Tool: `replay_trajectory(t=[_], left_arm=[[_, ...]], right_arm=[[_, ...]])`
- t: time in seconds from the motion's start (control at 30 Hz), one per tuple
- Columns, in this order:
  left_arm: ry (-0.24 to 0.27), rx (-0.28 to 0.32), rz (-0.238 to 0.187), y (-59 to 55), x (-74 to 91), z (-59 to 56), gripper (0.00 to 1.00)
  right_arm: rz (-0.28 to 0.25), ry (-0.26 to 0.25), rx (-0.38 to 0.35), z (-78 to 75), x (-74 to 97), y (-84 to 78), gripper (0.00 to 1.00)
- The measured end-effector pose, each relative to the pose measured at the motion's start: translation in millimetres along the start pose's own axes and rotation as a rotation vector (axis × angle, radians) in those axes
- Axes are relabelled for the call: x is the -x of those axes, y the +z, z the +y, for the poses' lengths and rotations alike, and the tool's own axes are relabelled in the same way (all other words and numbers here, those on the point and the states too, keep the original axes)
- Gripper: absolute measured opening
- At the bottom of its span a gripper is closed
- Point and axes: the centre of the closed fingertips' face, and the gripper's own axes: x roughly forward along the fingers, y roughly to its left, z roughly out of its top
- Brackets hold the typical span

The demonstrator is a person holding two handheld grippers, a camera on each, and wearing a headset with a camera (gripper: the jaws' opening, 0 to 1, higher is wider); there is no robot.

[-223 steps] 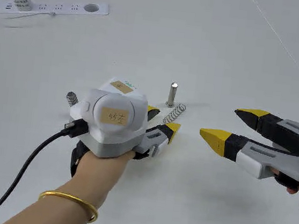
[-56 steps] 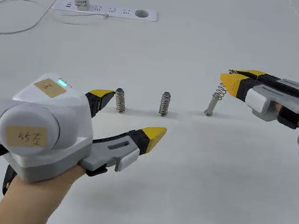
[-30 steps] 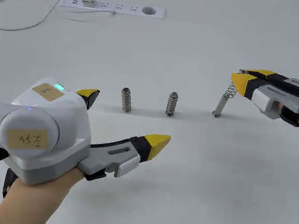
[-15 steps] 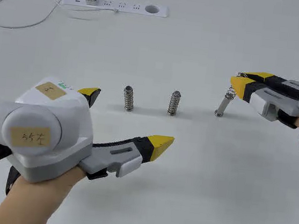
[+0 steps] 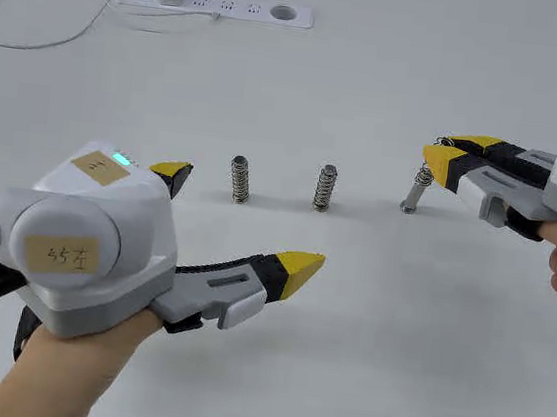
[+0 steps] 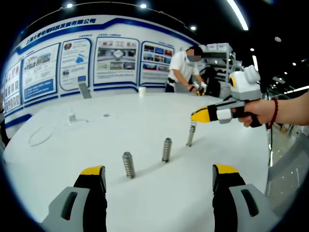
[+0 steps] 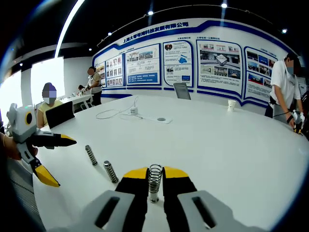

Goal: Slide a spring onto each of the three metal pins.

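Steel spring [image 7: 154, 180] prob. in hand-held gripper [image 7: 155, 172]

**Pins in a row**

Three pins are set across the desk [image 5: 364, 339] — left pin [image 5: 240, 162] and middle pin [image 5: 329, 169] ringed by a spring [image 5: 240, 184] apiece, right pin [image 5: 413, 198] topped by a third spring [image 5: 425, 174] in the right gripper [image 5: 446, 151]. The left gripper [image 5: 237, 216] is held before them, a power strip [image 5: 216, 5] far behind.

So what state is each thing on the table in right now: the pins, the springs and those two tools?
Left pin with spring: upright, spring fully on.
Middle pin with spring: upright, spring fully on.
Right pin: tilted.
Third spring: round the right pin's top, gripped.
Left tool: open, holding nothing.
Right tool: shut on the third spring.
Power strip: one plug in.
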Motion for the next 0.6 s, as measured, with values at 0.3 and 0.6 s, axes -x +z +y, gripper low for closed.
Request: replay_trajectory(t=[0.3, 0.6], left_arm=[[-0.003, -0.003, 0.008, -1.8, -0.1, -0.8, 0.92], [-0.015, -0.014, 0.015, -3.2, -1.1, -4.3, 0.92]], right_arm=[[0.042, 0.007, 0.068, 7.3, -2.3, -13.9, 0.12], [0.065, -0.003, 0.039, 5.3, -5.3, -26.7, 0.12]])
